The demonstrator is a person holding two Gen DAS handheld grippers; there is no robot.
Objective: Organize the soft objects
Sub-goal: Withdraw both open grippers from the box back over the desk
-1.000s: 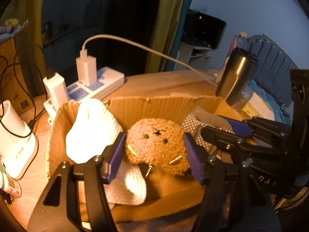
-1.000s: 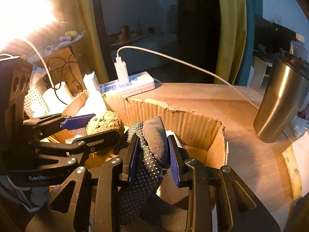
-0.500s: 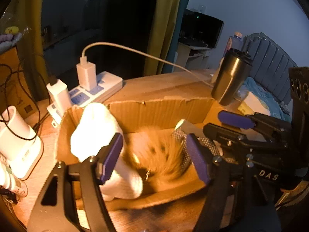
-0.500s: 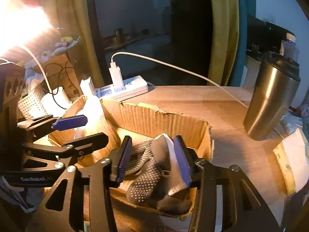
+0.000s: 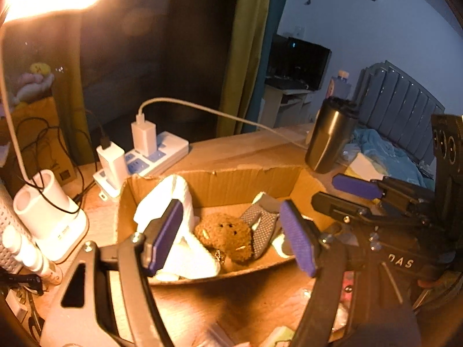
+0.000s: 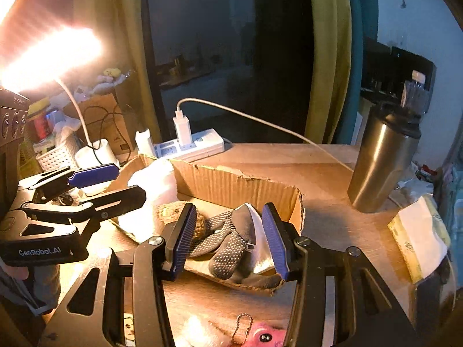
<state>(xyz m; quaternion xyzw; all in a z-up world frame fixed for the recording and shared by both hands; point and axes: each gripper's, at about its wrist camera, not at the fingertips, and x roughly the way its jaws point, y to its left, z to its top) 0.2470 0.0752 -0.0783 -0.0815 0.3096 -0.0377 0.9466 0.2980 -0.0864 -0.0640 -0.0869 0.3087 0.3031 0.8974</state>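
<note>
A: What is shown from the left wrist?

B: The left hand-held gripper (image 5: 231,237) is spread wide, nothing held between its purple pads. Just beyond and below it a cardboard box (image 5: 246,185) is seen on the counter (image 5: 231,153). Inside the box, a white cloth (image 5: 176,225) is propped against the left wall, a brown plush toy (image 5: 225,235) lies in the middle – framed between the pads but untouched – and a grey dotted sock (image 5: 259,222) lies to its right. The right hand-held gripper (image 5: 341,193) is seen at the right, above the box's right end.

A: And from the right wrist?

B: The right hand-held gripper (image 6: 228,240) is likewise held wide, with nothing clamped. The sock (image 6: 228,243) is seen between its pads, resting in the box (image 6: 240,182) near the front edge – apart from both pads. The plush toy (image 6: 173,214) is partly hidden behind the left pad, the white cloth (image 6: 153,188) beyond it. The left hand-held gripper (image 6: 113,185) is seen over the box's left end. A steel tumbler (image 6: 382,159) stands on the counter (image 6: 289,159) to the right, and a pink plush keychain (image 6: 260,337) lies at the bottom edge, outside the box.
</note>
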